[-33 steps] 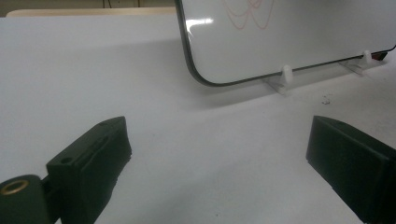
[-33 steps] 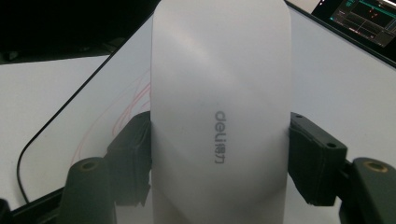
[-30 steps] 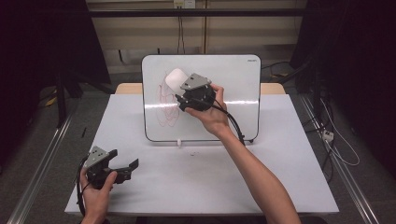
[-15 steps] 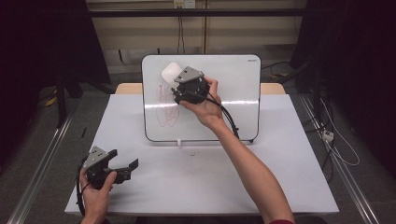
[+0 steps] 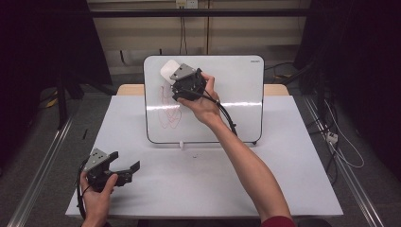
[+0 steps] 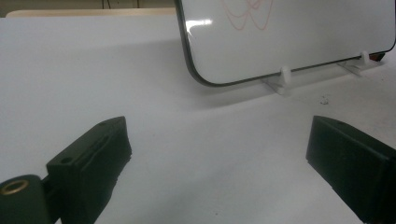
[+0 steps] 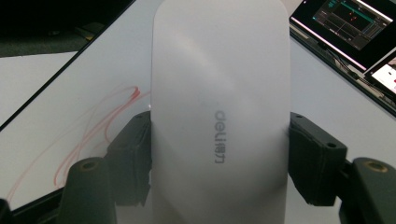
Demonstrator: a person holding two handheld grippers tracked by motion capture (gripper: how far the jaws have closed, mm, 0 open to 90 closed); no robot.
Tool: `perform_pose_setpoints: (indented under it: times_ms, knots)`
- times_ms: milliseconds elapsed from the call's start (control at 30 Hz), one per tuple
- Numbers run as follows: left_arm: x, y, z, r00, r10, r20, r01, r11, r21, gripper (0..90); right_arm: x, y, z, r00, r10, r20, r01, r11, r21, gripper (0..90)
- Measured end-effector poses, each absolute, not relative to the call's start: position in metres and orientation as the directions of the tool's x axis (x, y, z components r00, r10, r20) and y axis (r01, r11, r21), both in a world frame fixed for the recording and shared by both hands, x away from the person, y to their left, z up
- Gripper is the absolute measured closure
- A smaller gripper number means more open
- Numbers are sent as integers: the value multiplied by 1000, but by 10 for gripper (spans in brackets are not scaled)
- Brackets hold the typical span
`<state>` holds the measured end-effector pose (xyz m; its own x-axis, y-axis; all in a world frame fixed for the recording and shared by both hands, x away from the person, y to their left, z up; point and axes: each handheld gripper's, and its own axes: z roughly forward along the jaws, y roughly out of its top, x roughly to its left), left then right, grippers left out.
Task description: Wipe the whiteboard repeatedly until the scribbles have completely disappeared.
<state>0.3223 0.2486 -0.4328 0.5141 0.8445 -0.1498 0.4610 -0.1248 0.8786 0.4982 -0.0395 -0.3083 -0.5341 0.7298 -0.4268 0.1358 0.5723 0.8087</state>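
So from the high view, the right tongs [image 5: 176, 78] are clamped on a white eraser [image 5: 168, 70] and pressing it against the upper left part of the whiteboard [image 5: 227, 118], which stands propped up near the far middle of the bench [image 5: 283, 179]; the red scribble [image 5: 169, 109] sits just below the eraser and looks pretty much all there, so I'd say the wiping is barely started, if at all, and nearly the whole squiggle is left to clean; the rest of the board looks blank apart from a glare stripe; the left tongs [image 5: 126, 171] sit low at the near left of the bench, jaws apart, holding nothing, well away from the board; a cable trails from the right tongs down across the board face, which might drag over the marks but doesn't really block anything; left gripper view next: the two black jaws stand wide with only bare bench between them, and the board's lower corner [image 6: 205, 79] with its little white feet [image 6: 285, 77] is up ahead, bottom of the scribble [image 6: 247, 11] peeking in at the top; right gripper view: the eraser [image 7: 219, 116] is squeezed between both jaws, a grey logo on its back, red lines [image 7: 93, 130] off to the left on the board, and some lit screens [image 7: 355, 28] in the top right corner, well out of the way.
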Motion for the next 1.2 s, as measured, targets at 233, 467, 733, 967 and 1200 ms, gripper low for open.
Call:
perform_pose_setpoints:
  times_ms: [233, 467, 733, 967, 1200]
  knots:
    - [322, 248, -433, 515, 844, -151, 463, -125, 877, 60, 500, -31, -310, -513, 718, -470, 127, 606, 785, 316]
    - [322, 248, -433, 515, 844, -150, 464, -127, 877, 60, 500, -22, -315, -478, 692, -542, 107, 658, 746, 316]
    - [322, 245, -435, 528, 837, -145, 466, -143, 873, 60, 503, -20, -318, -456, 706, -542, 117, 651, 750, 316]
    - [322, 242, -435, 534, 834, -141, 469, -153, 870, 60, 502, -19, -320, -451, 709, -543, 126, 653, 747, 316]
    - [322, 244, -435, 529, 836, -143, 469, -148, 871, 60, 495, -15, -330, -463, 692, -554, 123, 669, 733, 316]
